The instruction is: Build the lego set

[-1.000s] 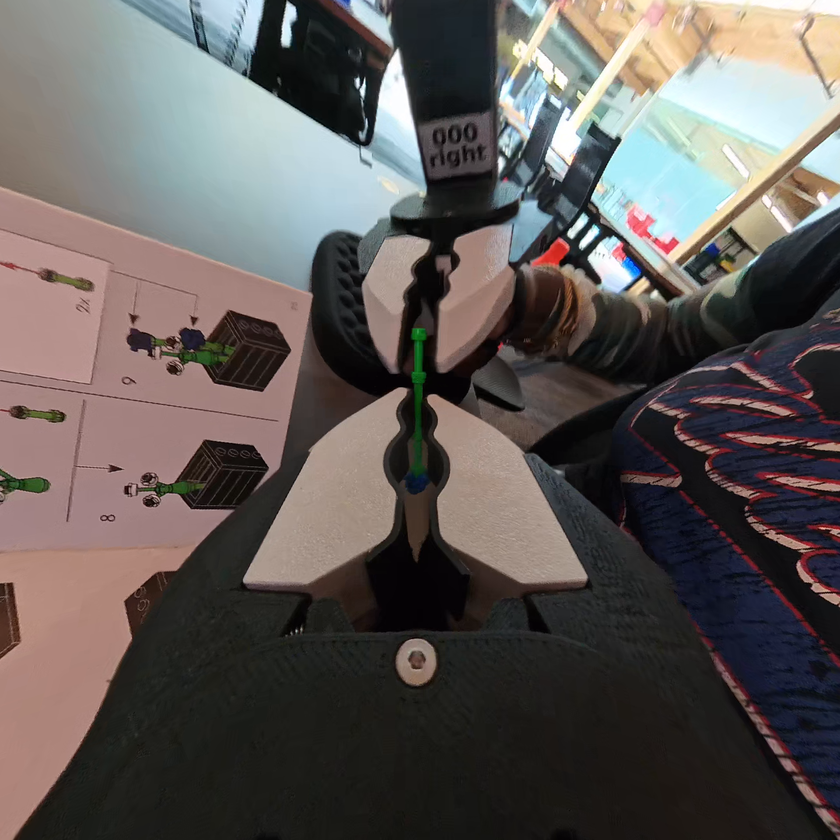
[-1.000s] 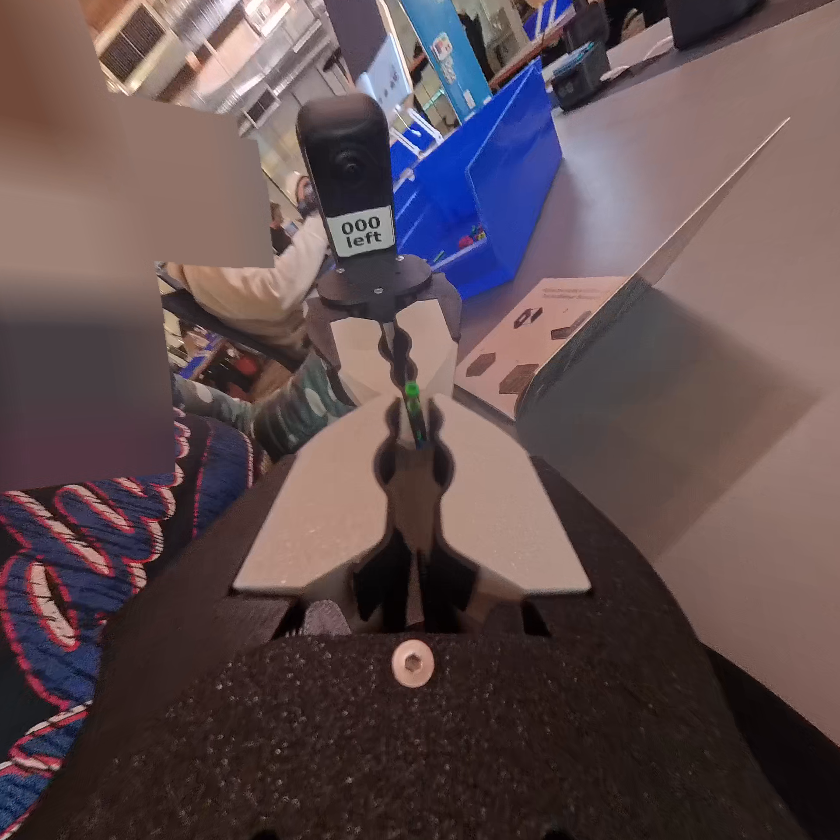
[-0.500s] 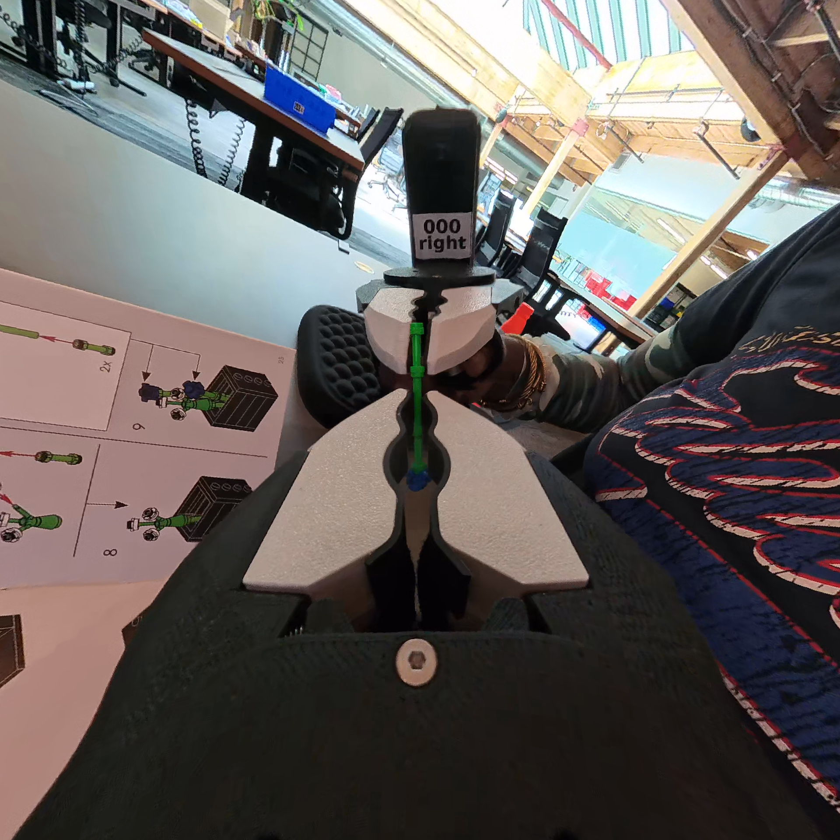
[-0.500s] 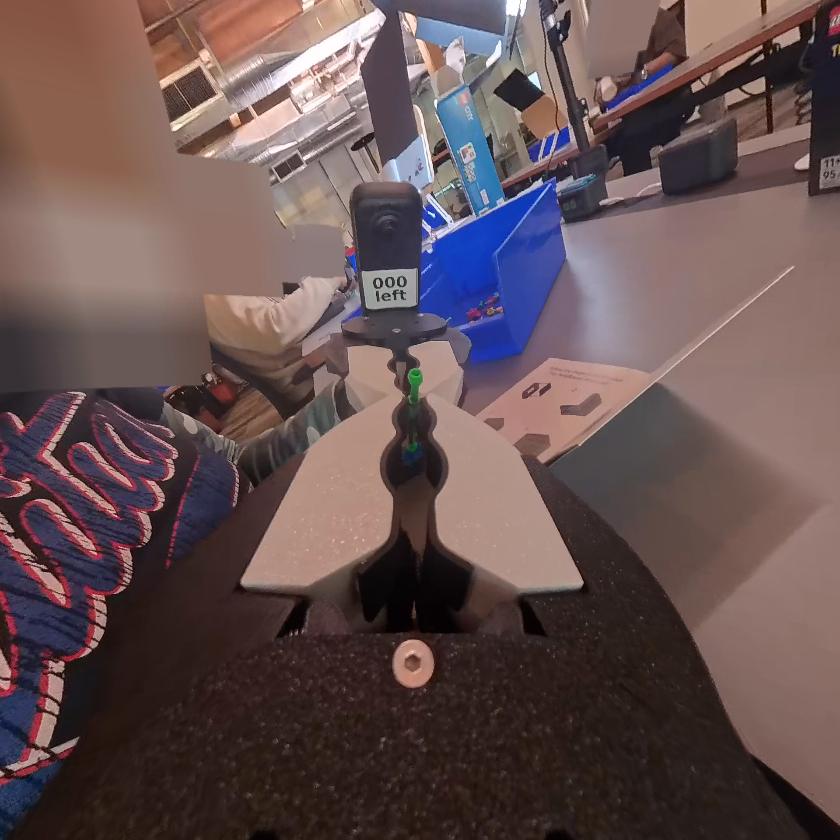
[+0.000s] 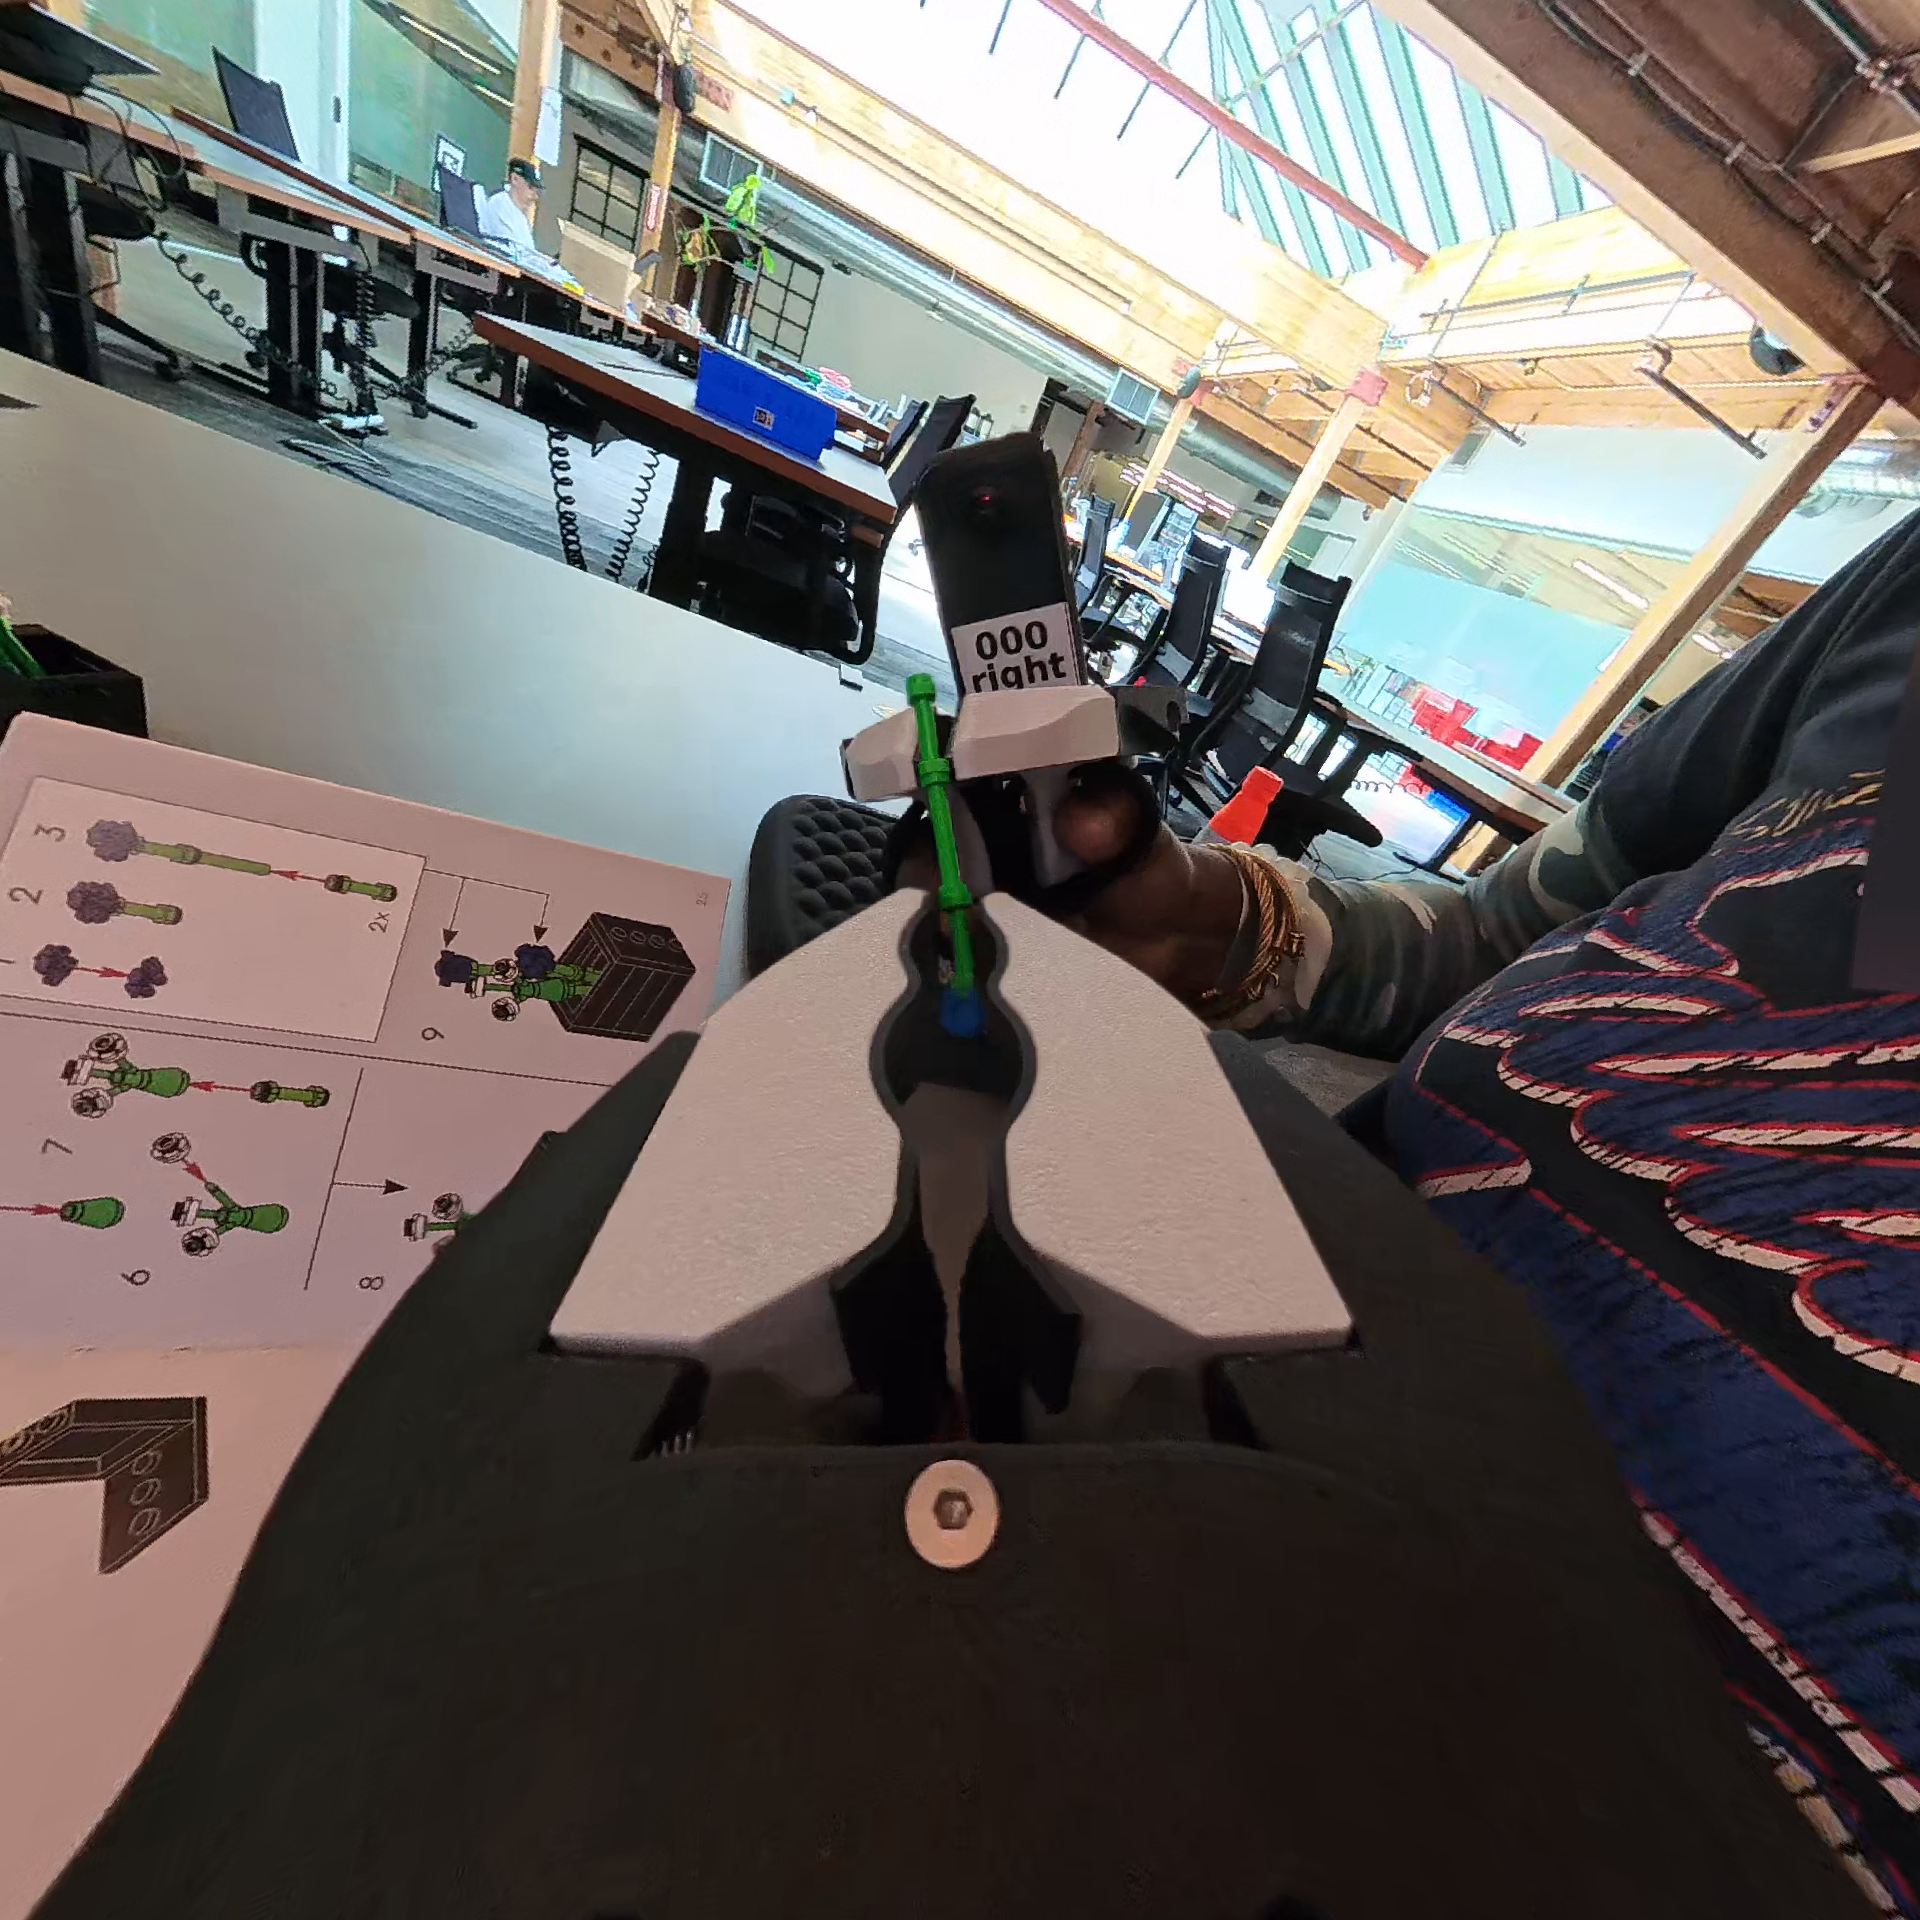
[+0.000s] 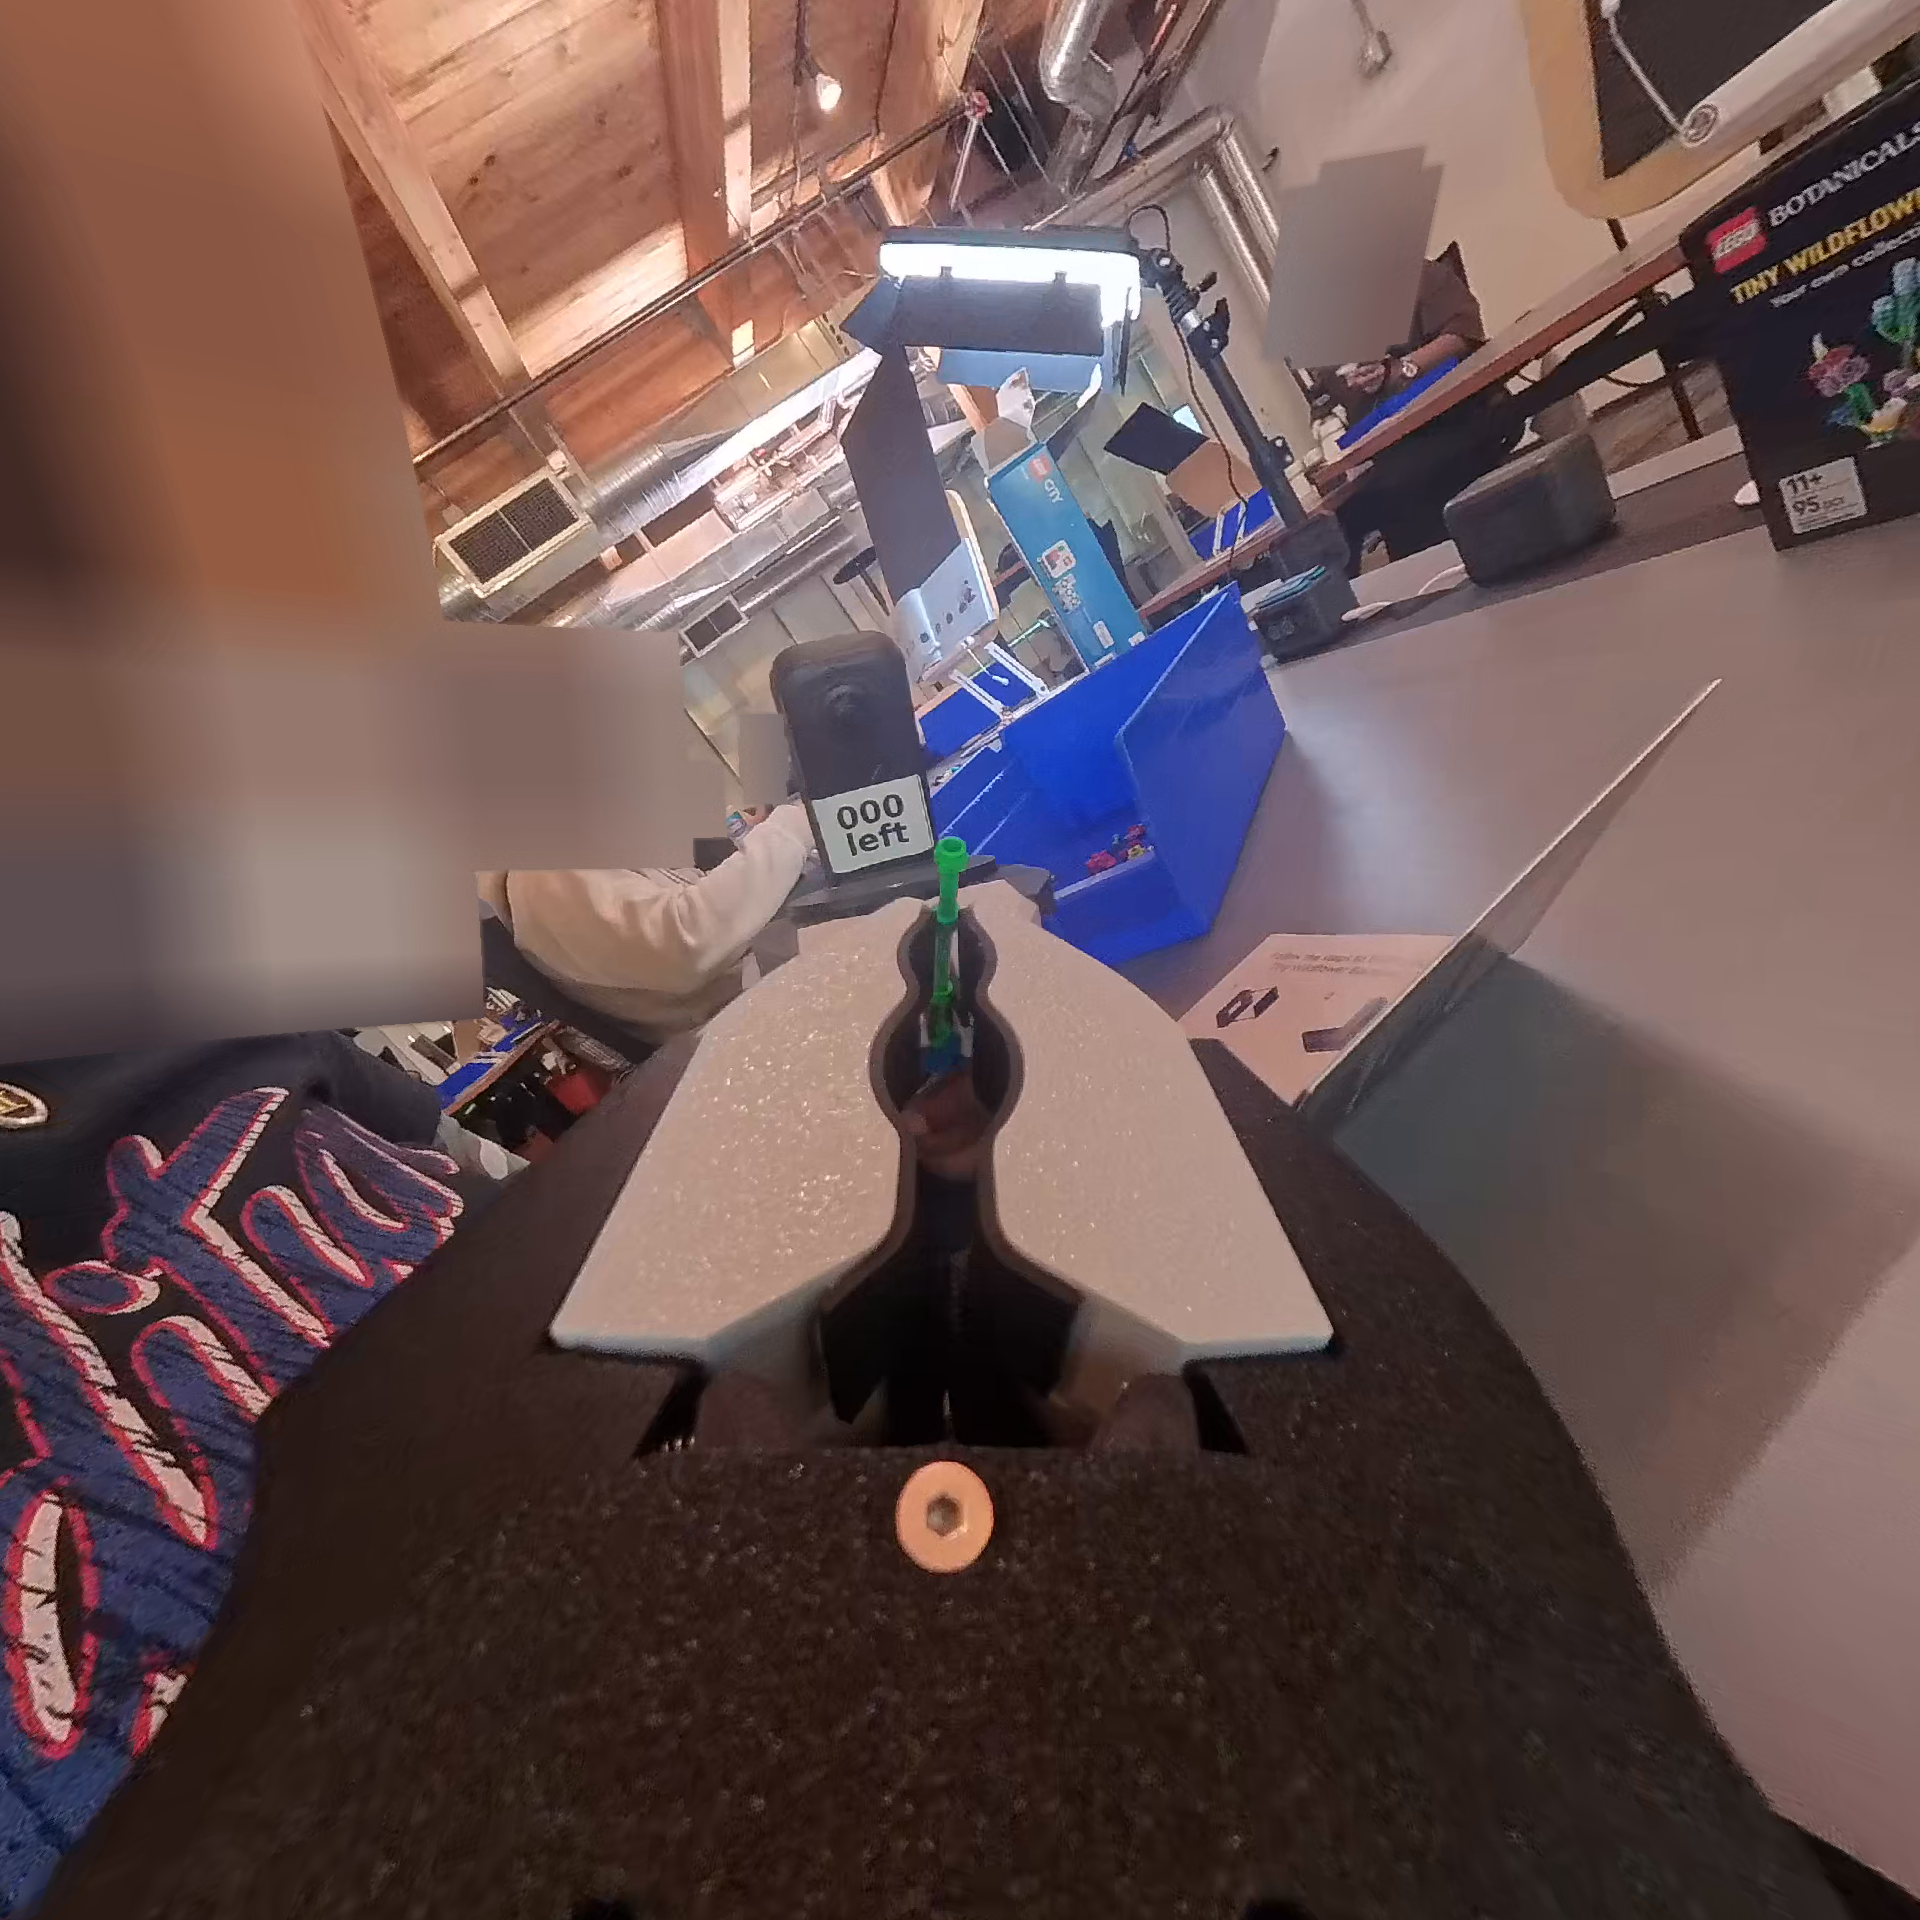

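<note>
2 grippers facing each other over 1 green stem (image 5: 943, 844); left gripper (image 5: 948, 914) clamped on its lower end by the blue piece (image 5: 962, 1013); right gripper (image 5: 940, 753) at its upper part, grip unclear; stem apparently joined, black base (image 5: 62, 681) beyond the instruction booklet (image 5: 260, 997) awaiting planting; 1 booklet, 1 base.

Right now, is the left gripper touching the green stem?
Touching. Left wrist view: the left gripper has its fingertips closed on the green stem, which runs between them with no gap either side.
</note>
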### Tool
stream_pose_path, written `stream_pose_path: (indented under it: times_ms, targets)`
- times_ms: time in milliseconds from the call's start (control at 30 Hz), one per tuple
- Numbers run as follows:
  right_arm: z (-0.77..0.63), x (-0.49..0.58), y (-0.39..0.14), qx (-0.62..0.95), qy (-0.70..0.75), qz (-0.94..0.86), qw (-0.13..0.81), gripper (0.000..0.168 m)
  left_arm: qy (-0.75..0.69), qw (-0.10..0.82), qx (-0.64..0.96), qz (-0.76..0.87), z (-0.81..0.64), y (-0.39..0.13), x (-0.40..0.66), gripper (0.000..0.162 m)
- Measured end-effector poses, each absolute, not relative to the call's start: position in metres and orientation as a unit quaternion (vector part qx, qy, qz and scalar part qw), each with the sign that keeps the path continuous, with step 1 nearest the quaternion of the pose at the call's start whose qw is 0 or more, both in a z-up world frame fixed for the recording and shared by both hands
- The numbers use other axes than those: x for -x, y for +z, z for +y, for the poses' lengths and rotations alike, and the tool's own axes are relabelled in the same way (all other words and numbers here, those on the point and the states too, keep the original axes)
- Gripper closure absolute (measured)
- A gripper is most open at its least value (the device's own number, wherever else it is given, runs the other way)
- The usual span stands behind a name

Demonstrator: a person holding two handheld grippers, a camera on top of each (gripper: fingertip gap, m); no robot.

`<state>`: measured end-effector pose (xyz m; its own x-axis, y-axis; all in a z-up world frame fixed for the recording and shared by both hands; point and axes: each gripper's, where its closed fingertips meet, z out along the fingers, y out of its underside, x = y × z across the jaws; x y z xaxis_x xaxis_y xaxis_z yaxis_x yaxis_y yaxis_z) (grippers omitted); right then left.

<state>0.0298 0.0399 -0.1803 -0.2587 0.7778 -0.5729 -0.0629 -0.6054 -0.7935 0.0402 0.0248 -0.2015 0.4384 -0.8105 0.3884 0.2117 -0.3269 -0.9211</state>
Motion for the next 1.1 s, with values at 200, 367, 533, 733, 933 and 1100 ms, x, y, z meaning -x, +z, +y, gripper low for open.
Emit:
stream_pose_path:
  times_ms: [200,367,533,733,933,1100]
  targets:
    - [0.052,-0.042,-0.19,0.564,0.654,-0.399,0.308,0.152,-0.458,0.532,0.677,0.219,0.028,-0.206,-0.035,0.158]
    - [0.058,-0.056,-0.191,0.501,0.361,-0.66,0.429,0.139,-0.411,0.501,0.726,0.23,0.034,-0.224,-0.039,0.158]
    - [0.04,-0.056,-0.221,0.298,0.058,-0.879,0.367,0.147,-0.375,0.46,0.76,0.264,0.033,-0.241,-0.049,0.158]
    - [0.039,-0.042,-0.238,0.22,-0.001,-0.916,0.336,0.153,-0.36,0.447,0.77,0.278,0.032,-0.248,-0.052,0.158]
    - [0.046,-0.036,-0.234,0.271,0.031,-0.889,0.367,0.165,-0.387,0.49,0.734,0.269,0.03,-0.229,-0.048,0.13]
    - [0.048,-0.021,-0.188,0.499,0.4,-0.658,0.399,0.165,-0.382,0.716,0.568,0.14,0.035,-0.148,0.013,0.112]
